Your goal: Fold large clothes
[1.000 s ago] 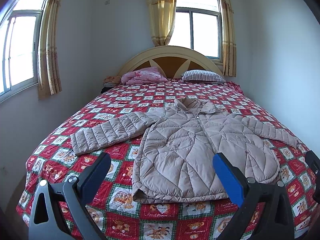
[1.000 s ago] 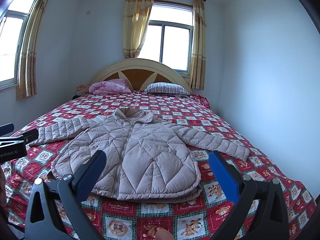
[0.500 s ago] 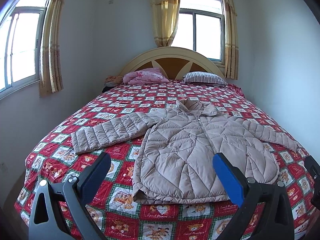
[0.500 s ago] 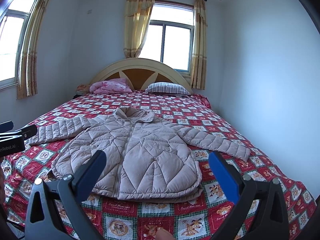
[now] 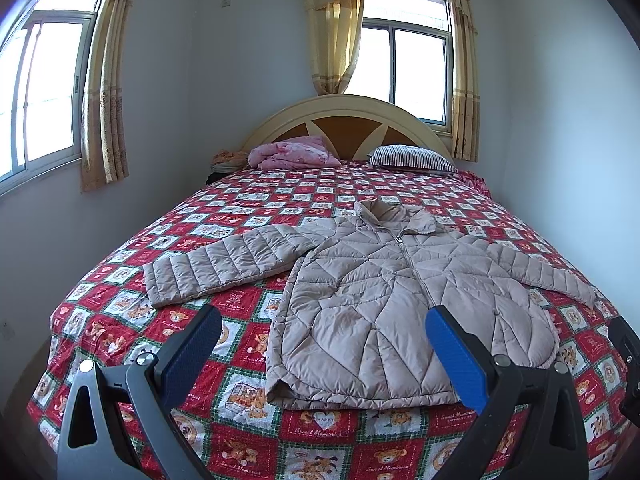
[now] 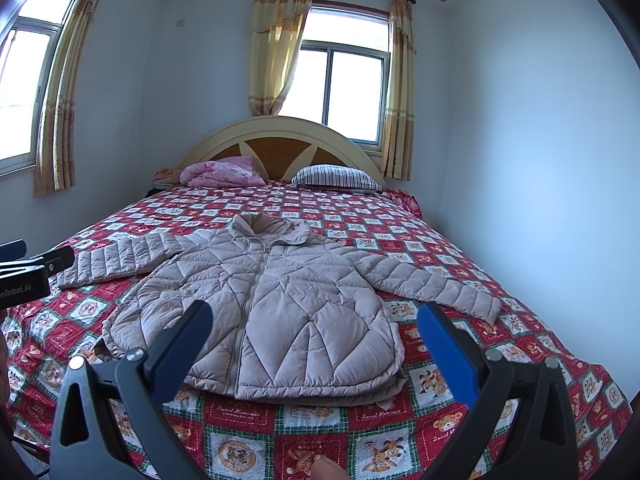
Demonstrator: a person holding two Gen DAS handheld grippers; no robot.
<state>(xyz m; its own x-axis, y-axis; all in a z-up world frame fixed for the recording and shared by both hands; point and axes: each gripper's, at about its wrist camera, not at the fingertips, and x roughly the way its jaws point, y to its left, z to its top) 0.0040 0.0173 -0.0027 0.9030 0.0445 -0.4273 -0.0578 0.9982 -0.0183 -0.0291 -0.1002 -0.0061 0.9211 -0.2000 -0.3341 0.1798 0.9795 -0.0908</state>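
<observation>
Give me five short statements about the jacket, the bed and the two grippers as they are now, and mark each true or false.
1. The beige quilted puffer jacket lies flat with both sleeves spread out. True.
2. The left gripper is shut on the jacket's hem. False: its jaws stand wide open, holding nothing.
3. The jacket is zipped closed down the front. True.
4. The jacket hangs on the cream and brown arched headboard. False: it lies on the red teddy-bear patterned bedspread.
5. The right gripper grips a sleeve. False: it is open and empty.
</observation>
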